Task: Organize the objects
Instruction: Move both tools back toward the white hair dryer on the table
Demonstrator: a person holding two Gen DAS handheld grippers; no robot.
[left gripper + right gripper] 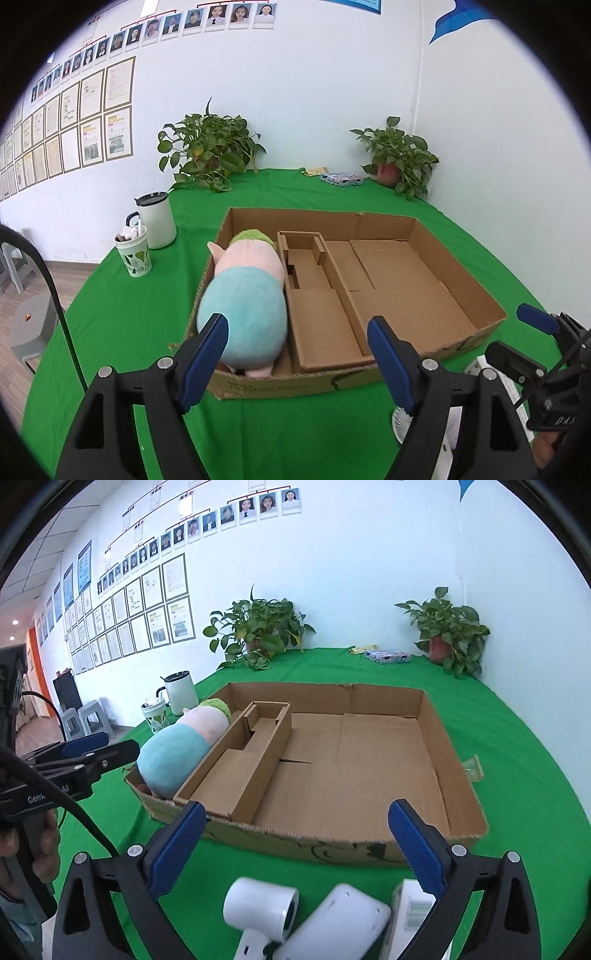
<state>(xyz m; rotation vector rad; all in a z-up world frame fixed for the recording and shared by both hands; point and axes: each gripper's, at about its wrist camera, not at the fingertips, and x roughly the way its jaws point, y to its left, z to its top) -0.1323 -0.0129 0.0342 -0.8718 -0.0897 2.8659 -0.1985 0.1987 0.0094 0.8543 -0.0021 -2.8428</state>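
Hair dryer [258, 915] lies on the green cloth [517, 775] near the cardboard tray [458, 782], under the spread, empty right gripper [295, 849]; descend squarely over its barrel before closing, while the left gripper [297, 354] hangs spread beside the plush toy [245, 295].

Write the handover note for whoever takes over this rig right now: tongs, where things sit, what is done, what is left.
Left tongs: open, empty, hovering over the near left end of the cardboard box.
Right tongs: open, empty, above the items in front of the box.
Done: plush toy lies in the box's left compartment, beside the cardboard insert.
Left: white hair dryer, white flat device and white barcoded box lie on the green cloth outside the box. The large right compartment looks the likely place for them.
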